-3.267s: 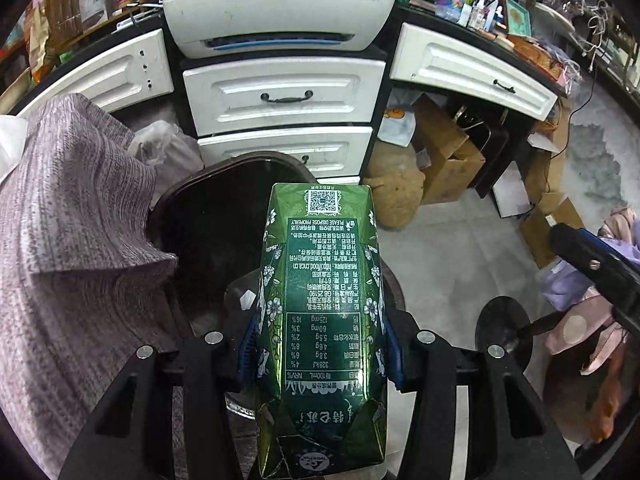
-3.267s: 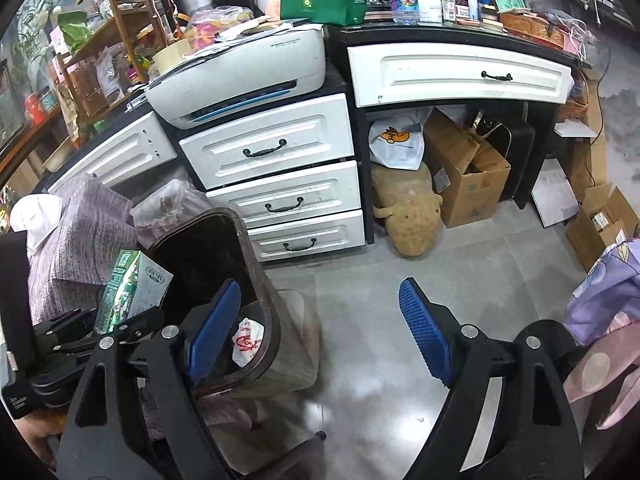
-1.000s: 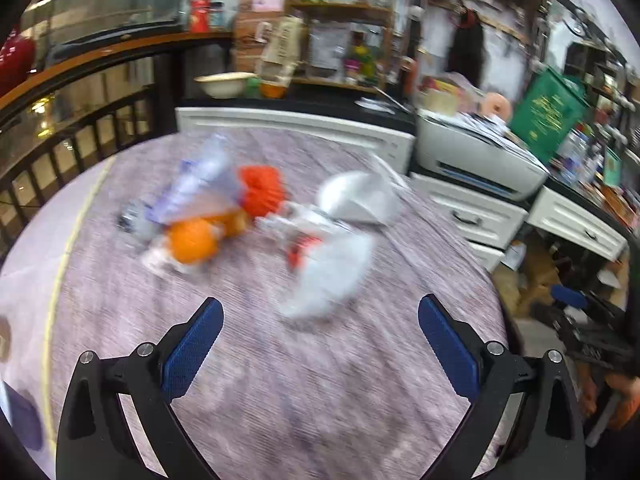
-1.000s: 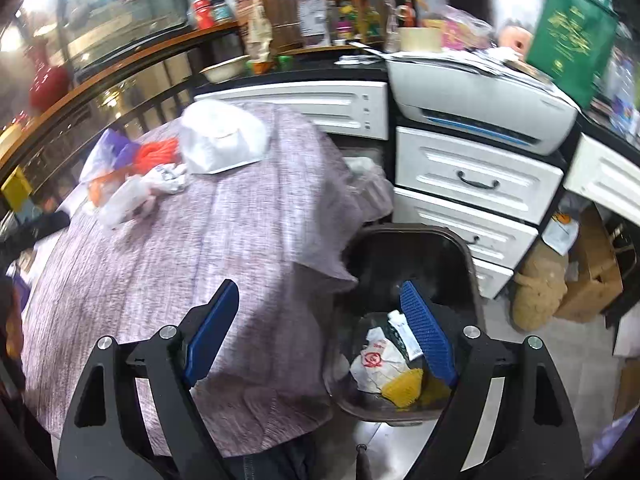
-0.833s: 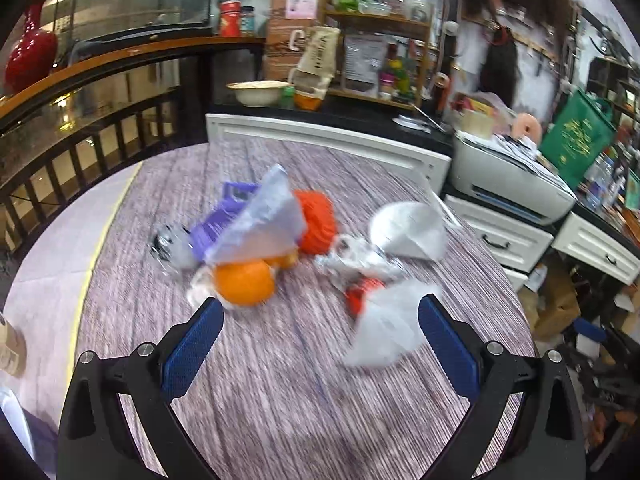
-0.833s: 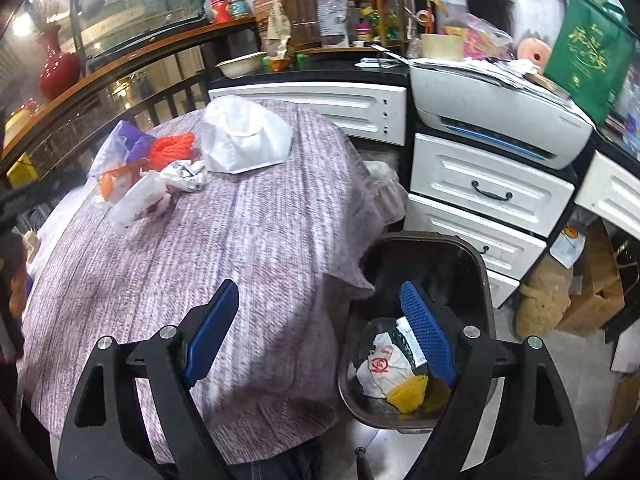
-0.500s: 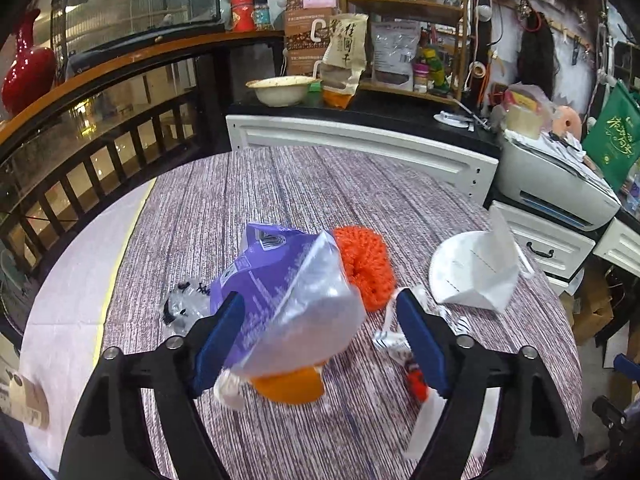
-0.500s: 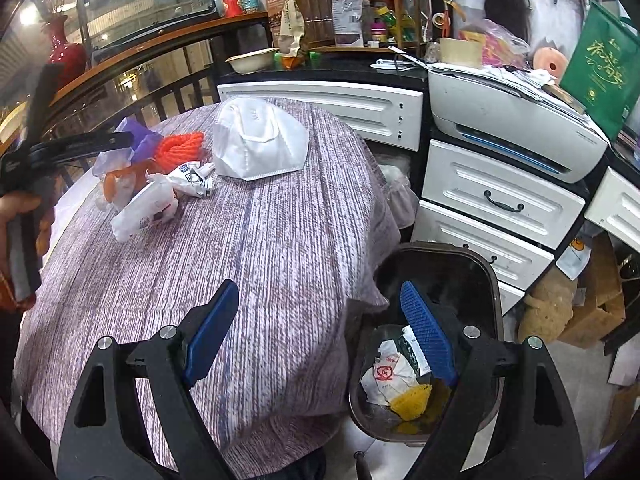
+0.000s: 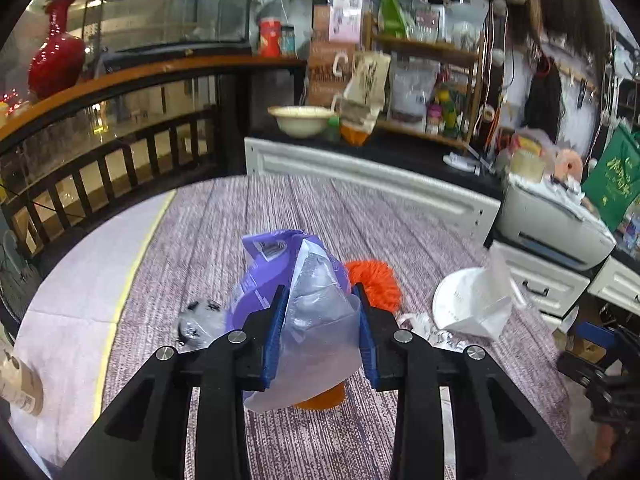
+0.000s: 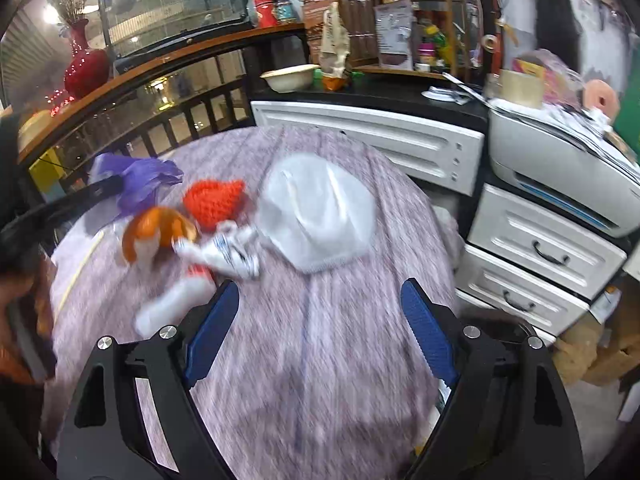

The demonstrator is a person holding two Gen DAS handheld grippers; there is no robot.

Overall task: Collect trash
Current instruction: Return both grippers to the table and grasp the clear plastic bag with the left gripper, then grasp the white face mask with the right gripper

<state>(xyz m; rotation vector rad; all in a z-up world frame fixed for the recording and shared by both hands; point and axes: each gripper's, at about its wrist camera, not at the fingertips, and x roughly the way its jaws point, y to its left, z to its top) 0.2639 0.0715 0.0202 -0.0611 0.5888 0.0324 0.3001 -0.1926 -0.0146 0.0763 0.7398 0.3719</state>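
A pile of trash lies on the round table's purple-grey cloth [image 9: 280, 208]. My left gripper [image 9: 320, 292] is closing, and its blue pads touch both sides of a purple and clear plastic bag [image 9: 280, 264]. An orange peel [image 9: 320, 398] lies under the bag, an orange knitted ball [image 9: 376, 280] beside it. A white face mask [image 10: 320, 212] and crumpled white wrappers [image 10: 228, 254] lie further right. My right gripper [image 10: 319, 286] hangs open above the cloth, short of the wrappers, holding nothing. The right wrist view shows the purple bag [image 10: 140, 180] at far left.
A dark bin [image 10: 500, 316] stands by the table's right edge, in front of white drawers [image 10: 540, 256] and a printer [image 10: 560, 176]. A wooden railing [image 9: 100, 160] runs behind the table. Crumpled clear foil [image 9: 196, 320] lies left of the bag.
My left gripper has come in over the pile and its jaws have narrowed around the purple bag. My right gripper has swung from above the bin to over the table.
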